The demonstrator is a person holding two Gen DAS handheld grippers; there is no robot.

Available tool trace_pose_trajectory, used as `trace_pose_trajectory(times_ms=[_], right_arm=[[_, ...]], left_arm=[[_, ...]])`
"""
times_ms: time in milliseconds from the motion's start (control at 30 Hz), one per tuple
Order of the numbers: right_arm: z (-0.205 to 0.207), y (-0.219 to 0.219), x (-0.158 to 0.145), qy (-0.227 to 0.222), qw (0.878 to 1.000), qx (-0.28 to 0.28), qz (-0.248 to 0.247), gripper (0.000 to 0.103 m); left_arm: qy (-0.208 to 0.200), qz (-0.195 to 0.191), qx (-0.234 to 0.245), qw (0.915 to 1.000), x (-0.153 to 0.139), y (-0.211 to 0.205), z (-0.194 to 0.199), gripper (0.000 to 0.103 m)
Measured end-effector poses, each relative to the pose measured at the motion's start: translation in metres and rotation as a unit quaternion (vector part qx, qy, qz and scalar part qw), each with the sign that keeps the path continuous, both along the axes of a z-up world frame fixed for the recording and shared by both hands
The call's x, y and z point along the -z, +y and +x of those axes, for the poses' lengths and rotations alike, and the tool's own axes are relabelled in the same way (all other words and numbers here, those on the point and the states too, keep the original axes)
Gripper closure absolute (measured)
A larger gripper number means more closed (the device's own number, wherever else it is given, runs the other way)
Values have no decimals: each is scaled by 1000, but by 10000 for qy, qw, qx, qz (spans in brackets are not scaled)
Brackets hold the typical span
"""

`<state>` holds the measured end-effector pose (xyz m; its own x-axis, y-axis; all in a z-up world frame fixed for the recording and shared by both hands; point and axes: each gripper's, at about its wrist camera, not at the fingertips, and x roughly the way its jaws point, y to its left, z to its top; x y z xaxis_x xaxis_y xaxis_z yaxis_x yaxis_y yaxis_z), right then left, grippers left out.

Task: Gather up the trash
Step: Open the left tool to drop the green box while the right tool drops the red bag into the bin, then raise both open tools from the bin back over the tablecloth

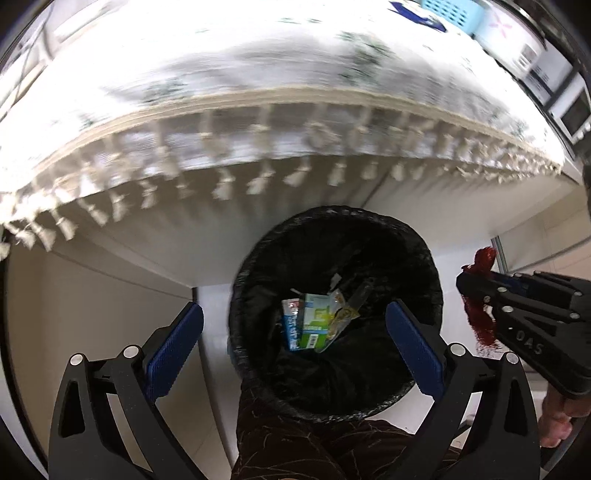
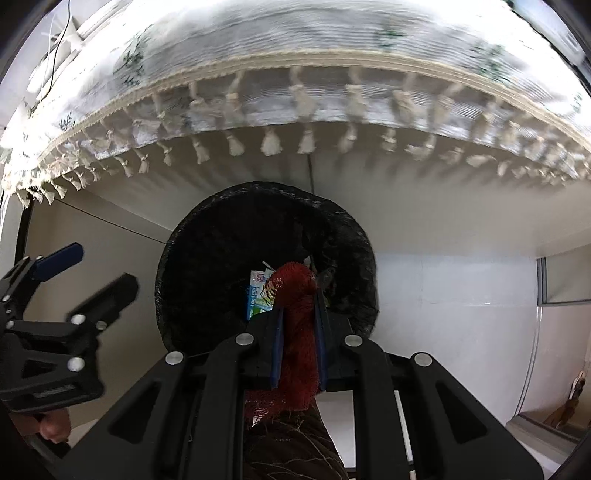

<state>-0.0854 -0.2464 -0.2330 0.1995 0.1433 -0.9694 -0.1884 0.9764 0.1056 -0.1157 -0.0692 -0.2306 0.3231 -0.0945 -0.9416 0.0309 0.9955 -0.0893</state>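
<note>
A round bin lined with a black bag point(image 1: 258, 280) stands on the floor below a table; in the right wrist view the bin point(image 2: 207, 258) is straight ahead. At its bottom lie a green carton point(image 1: 314, 325), a blue packet point(image 1: 290, 328) and a clear wrapper point(image 1: 343, 314). My left gripper point(image 1: 295, 343) hangs wide open over the bin with nothing between its blue pads; it also shows at the left point(image 2: 92, 273). My right gripper point(image 2: 299, 321) is shut on a red mesh bag point(image 2: 295, 332), near the bin's rim. From the left wrist, the right gripper point(image 1: 476, 295) and the red mesh point(image 1: 480, 325) sit right of the bin.
A white tablecloth with cream tassels point(image 1: 258, 147) hangs over the table edge above the bin point(image 2: 295, 122). Dark patterned fabric point(image 1: 295, 443) lies just below the grippers. A hand point(image 1: 557, 417) holds the right gripper. A light blue basket point(image 1: 450, 13) stands on the far table corner.
</note>
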Motion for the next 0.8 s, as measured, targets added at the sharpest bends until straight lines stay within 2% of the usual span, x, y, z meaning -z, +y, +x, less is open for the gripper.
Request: trace_pose_trajectory(times_ms=[333,433,533,700,800], right_arm=[[7,33,16,91,9995,-301,-23,88],[9,38,22,88,9996,-283,-16,78],[14,42,25,115,9997,-236,-25,62],[19,43,20,6,9998,-158,-89,40],[21,40,14,-82,9999,-60,-78,31]], left_arm=[[-62,-3,-382,9993,-18,39,-6,6],[-43,16,-422,9991,-18,47,-5,6],[-5,25,-454,9990,-16,53,-3,6],[42,14,-470,9989,-14,58,1,6],[50,5,-413,9991,-15,55,4,6]])
